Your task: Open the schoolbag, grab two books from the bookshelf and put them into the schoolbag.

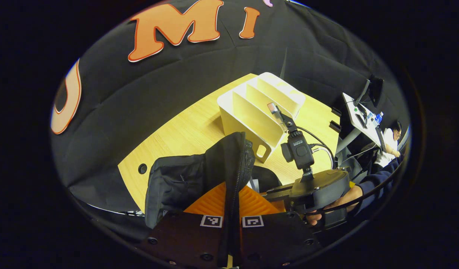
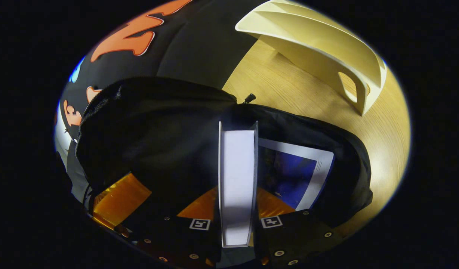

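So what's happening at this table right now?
A person is packing a black schoolbag with two handheld grippers. The left gripper is clamped on the bag's zipper edge, holding the flap up. The right gripper grips a book by its edge, over the open bag, beside another book already inside. The cream bookshelf on the wooden table looks empty.

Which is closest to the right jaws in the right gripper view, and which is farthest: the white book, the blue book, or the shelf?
1. White book: held between the jaws, centre.
2. Blue book: just right of it, inside the bag.
3. Shelf: farthest, on the table, upper right.
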`<state>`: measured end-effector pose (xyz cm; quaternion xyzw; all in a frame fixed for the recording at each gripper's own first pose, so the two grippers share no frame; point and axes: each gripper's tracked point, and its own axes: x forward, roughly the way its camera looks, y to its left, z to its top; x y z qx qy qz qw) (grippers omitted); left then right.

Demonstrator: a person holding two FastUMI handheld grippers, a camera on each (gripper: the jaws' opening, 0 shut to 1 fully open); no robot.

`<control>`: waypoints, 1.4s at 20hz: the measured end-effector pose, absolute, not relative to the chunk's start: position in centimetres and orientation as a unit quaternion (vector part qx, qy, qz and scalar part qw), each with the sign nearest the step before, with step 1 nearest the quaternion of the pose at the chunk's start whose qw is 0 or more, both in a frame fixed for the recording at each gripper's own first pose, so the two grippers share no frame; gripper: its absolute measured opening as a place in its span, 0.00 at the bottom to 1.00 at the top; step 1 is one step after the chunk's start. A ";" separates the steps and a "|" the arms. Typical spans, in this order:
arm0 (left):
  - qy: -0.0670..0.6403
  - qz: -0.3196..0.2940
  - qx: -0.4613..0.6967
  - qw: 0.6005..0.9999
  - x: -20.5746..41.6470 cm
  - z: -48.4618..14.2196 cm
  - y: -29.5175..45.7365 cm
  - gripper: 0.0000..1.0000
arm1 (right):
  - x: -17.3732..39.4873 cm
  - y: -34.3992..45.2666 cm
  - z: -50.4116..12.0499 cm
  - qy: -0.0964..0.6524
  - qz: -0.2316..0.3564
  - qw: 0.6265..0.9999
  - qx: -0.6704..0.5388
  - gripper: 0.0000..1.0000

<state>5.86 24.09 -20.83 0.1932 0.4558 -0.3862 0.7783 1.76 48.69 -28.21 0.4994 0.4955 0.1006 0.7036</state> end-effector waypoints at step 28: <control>0.478 -0.286 0.145 0.818 2.0 -23.9 23.8 0.10 | -5.0 31.5 -19.3 0.539 0.148 0.772 0.303 0.82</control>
